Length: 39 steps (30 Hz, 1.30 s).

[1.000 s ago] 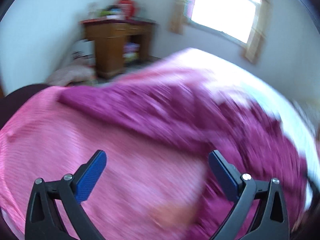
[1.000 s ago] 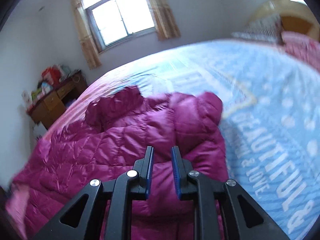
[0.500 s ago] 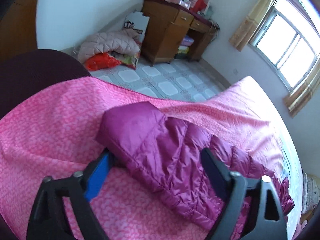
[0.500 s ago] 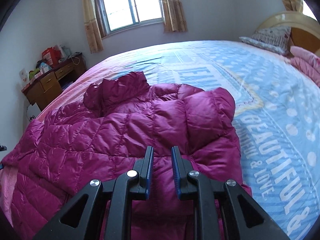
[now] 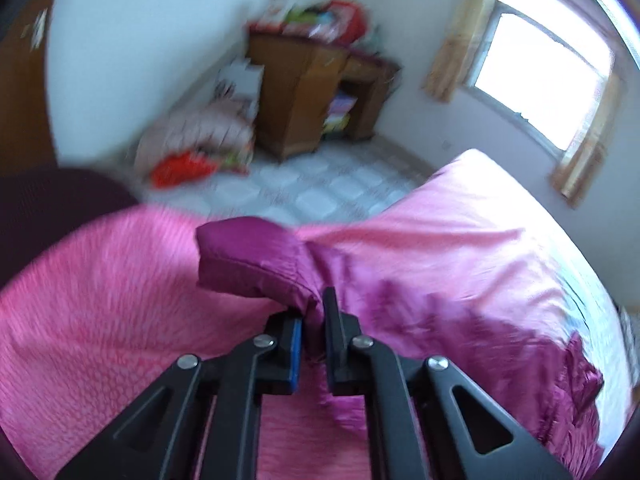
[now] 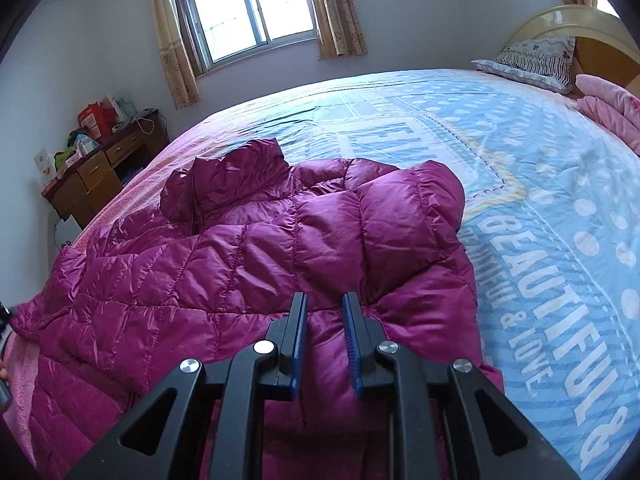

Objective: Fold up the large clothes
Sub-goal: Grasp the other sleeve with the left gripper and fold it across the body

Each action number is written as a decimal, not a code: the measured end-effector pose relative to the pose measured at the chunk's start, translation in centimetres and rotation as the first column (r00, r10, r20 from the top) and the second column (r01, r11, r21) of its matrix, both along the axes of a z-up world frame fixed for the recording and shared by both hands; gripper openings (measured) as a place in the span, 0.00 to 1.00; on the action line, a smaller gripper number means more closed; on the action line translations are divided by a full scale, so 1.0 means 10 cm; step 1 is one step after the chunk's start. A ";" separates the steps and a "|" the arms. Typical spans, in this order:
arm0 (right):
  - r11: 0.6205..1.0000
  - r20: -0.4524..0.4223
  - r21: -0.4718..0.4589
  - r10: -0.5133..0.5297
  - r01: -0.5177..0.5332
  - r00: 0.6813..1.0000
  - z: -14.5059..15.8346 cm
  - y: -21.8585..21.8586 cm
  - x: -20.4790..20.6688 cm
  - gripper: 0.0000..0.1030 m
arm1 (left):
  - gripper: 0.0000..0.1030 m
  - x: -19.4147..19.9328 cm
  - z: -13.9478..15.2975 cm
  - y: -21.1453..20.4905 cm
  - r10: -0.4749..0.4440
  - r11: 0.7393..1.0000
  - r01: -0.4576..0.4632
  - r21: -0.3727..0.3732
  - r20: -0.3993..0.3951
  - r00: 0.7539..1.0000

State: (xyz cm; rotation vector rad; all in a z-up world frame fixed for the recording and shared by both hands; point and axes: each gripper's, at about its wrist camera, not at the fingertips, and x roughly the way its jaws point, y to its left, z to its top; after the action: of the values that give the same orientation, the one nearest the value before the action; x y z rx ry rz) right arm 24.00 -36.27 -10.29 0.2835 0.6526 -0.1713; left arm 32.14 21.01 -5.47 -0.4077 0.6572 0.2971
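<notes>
Magenta down jacket [image 6: 280, 248] spread on the bed [image 6: 540, 184]. Left gripper [image 5: 314, 320] pinches the sleeve cuff [image 5: 248, 260], jaws closed on fabric; right gripper [image 6: 324, 320] clamps a fold of the jacket's lower body. Step: sleeve fold (probably). Next move calls for carrying the cuff across the torso.

A magenta puffer jacket [image 6: 256, 264] lies spread on the blue-and-pink bed [image 6: 540, 184].

Daylight from the window [image 6: 244, 8] blows out; left view motion-blurred, right sharp, both fisheye-bent at edges.
</notes>
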 end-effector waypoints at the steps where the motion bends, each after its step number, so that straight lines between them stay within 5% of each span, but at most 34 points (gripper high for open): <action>1: 1.000 0.002 0.005 -0.001 0.001 1.000 0.00 -0.01 0.00 0.18 | 0.08 -0.02 0.16 -0.14 -0.037 0.999 0.036 0.031 0.036 0.999; 5: 0.999 0.010 0.033 -0.008 0.008 1.000 -0.01 -0.05 -0.02 0.18 | 0.08 -0.18 0.71 -0.88 -0.228 0.970 0.210 0.122 0.170 0.959; 11: 0.997 0.020 0.074 -0.015 0.014 1.000 -0.03 -0.11 -0.04 0.18 | 0.08 -0.57 1.05 -2.18 -0.531 0.845 0.483 0.230 0.256 0.807; 16: 0.992 0.028 0.127 -0.027 0.023 0.999 -0.06 -0.19 -0.06 0.18 | 0.08 -0.91 0.75 -3.20 -0.712 0.695 0.645 0.316 0.180 0.679; 24: 0.986 0.027 0.166 -0.031 0.026 0.999 -0.08 -0.24 -0.06 0.18 | 0.13 -1.25 0.04 -3.78 -0.811 0.549 0.767 0.333 -0.010 0.585; 25: 0.985 0.025 0.171 -0.031 0.026 0.999 -0.09 -0.24 -0.06 0.18 | 0.16 -1.26 -0.01 -3.77 -0.818 0.533 0.782 0.323 -0.039 0.574; 27: 0.984 0.024 0.178 -0.031 0.027 0.999 -0.10 -0.25 -0.06 0.18 | 0.38 -1.25 -0.05 -3.73 -0.828 0.519 0.813 0.263 -0.083 0.555; 29: 0.982 0.021 0.187 -0.031 0.027 0.999 -0.10 -0.26 -0.05 0.18 | 0.87 -1.22 -0.06 -3.63 -0.824 0.535 0.826 0.175 -0.108 0.557; 33: 0.976 0.024 0.216 -0.031 0.025 0.999 -0.12 -0.30 -0.05 0.18 | 0.92 -1.28 -0.03 -3.14 -0.764 0.639 0.765 0.085 -0.053 0.643; 39: 0.961 0.019 0.277 -0.034 0.027 0.999 -0.12 -0.38 -0.08 0.18 | 0.92 -1.10 -0.03 -2.25 -0.573 0.816 0.575 0.052 -0.059 0.818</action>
State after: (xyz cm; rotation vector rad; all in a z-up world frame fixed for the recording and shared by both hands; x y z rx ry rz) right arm 23.25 -40.05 -11.51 0.5642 0.6493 -0.1054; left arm 21.13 -1.51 -5.77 -0.1212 0.7768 -0.2540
